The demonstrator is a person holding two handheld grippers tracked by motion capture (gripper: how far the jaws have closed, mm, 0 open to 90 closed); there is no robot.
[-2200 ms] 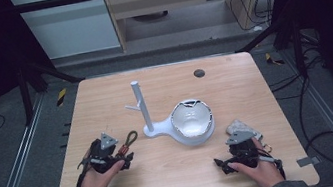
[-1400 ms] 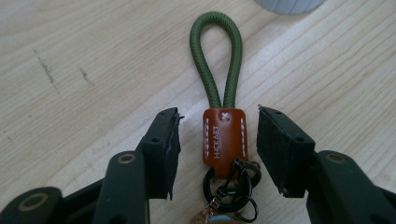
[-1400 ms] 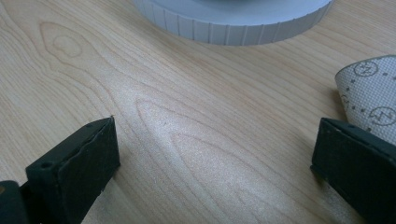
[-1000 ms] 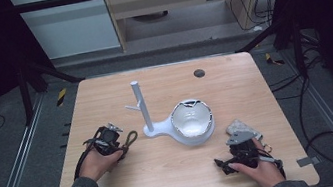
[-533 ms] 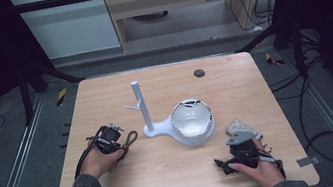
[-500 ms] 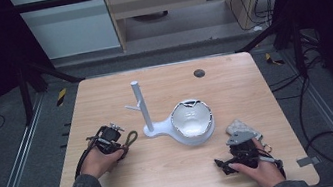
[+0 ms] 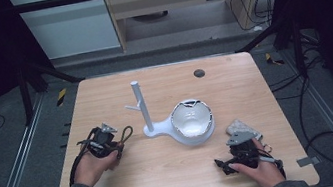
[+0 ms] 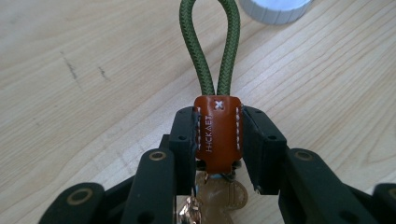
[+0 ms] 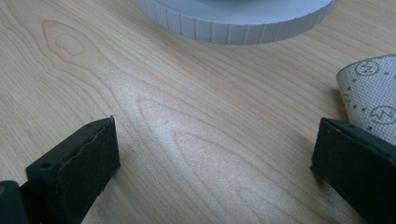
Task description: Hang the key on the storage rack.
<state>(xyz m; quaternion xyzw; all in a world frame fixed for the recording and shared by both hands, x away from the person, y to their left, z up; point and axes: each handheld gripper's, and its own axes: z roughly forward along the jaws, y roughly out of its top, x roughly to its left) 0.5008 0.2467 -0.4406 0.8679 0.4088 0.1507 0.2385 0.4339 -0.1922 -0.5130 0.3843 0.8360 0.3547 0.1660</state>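
From the high view I've got the wooden table [image 7: 233, 83] with the white stand [image 7: 142, 108], a post with a side peg on a flat base, sitting mid-frame. Its round dish [image 7: 192, 122] is just to the right. My left gripper [image 7: 105, 142] is at lower left of the frame, and the keychain [image 7: 122, 137] is a dark loop poking out of it toward the stand. My right gripper [image 7: 240, 156] sits at lower right, with a grey patterned cloth [image 7: 241, 126] just above it.

The left gripper view gives the detail you can't get from above. The keychain [image 8: 217, 133] is a braided olive-green cord folded into a loop and bound by a stitched brown leather tab. Brass-coloured metal bits hang below the tab. The jaws have just been closing and now pinch the tab from both sides. A ribbed white edge of the stand [image 8: 275, 7] peeks in at top right.

In the right gripper view the jaws stand wide apart with bare wood grain between them. The ribbed white rim of the dish [image 9: 233, 23] runs along the top, and the cloth [image 9: 369, 100] with little printed symbols shows at the right edge.
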